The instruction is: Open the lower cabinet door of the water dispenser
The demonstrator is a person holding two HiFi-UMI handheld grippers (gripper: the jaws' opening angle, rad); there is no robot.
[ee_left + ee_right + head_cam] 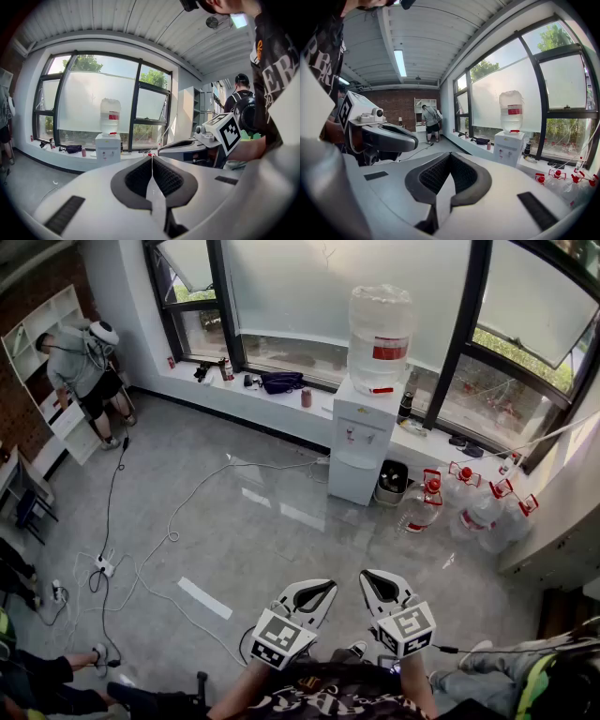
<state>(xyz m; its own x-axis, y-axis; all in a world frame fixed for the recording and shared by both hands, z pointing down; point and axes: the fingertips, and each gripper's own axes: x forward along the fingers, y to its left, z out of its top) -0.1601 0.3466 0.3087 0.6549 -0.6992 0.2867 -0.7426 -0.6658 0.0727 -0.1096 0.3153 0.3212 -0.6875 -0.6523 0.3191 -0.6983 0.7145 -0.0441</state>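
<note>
A white water dispenser stands against the window wall, with a large clear bottle on top. Its lower cabinet door is closed. It shows small and far off as the dispenser in the left gripper view and the dispenser in the right gripper view. My left gripper and right gripper are held side by side near my body, well back from it. Both are shut with nothing between the jaws, as the left gripper and right gripper views show.
White cables trail over the grey floor to a power strip. Several water jugs with red caps and a black bin sit right of the dispenser. A person stands at shelves at the far left.
</note>
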